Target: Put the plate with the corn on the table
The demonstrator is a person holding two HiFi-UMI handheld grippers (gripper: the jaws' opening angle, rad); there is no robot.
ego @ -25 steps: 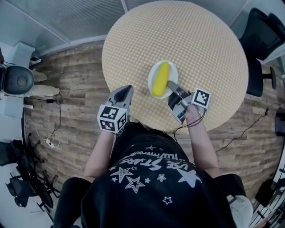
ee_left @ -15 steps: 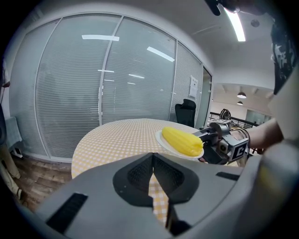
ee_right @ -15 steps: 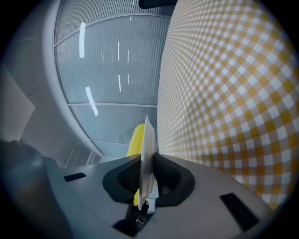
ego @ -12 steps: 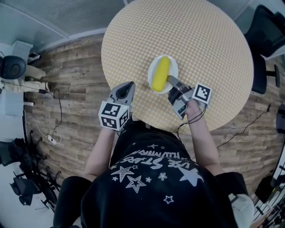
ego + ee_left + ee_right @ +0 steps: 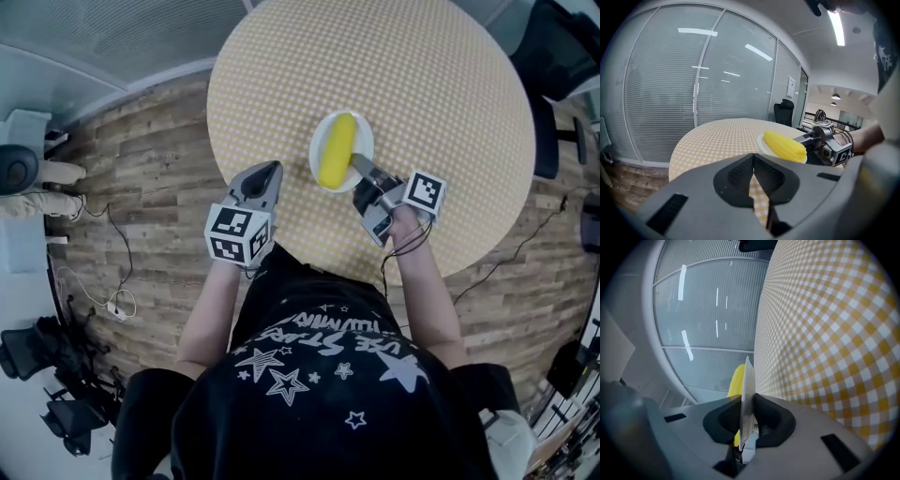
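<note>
A white plate [image 5: 360, 140] carries a yellow corn cob [image 5: 337, 150] over the round table [image 5: 422, 84] with its yellow checked cloth. My right gripper [image 5: 360, 168] is shut on the plate's near rim; in the right gripper view the plate [image 5: 747, 394] shows edge-on between the jaws, with the corn [image 5: 736, 380] behind it. Whether the plate rests on the cloth I cannot tell. My left gripper [image 5: 263, 176] hangs at the table's near left edge, jaws together and holding nothing. From the left gripper view the corn [image 5: 784, 146] and plate lie ahead to the right.
Black office chairs [image 5: 562, 56] stand at the right of the table. Wood floor [image 5: 150, 169] with cables [image 5: 112, 281] lies to the left. A glass wall with blinds [image 5: 693, 93] runs behind the table.
The plate with the corn, held in my right gripper, has barely shifted over the table. The view itself has drifted slightly; both grippers keep their places.
</note>
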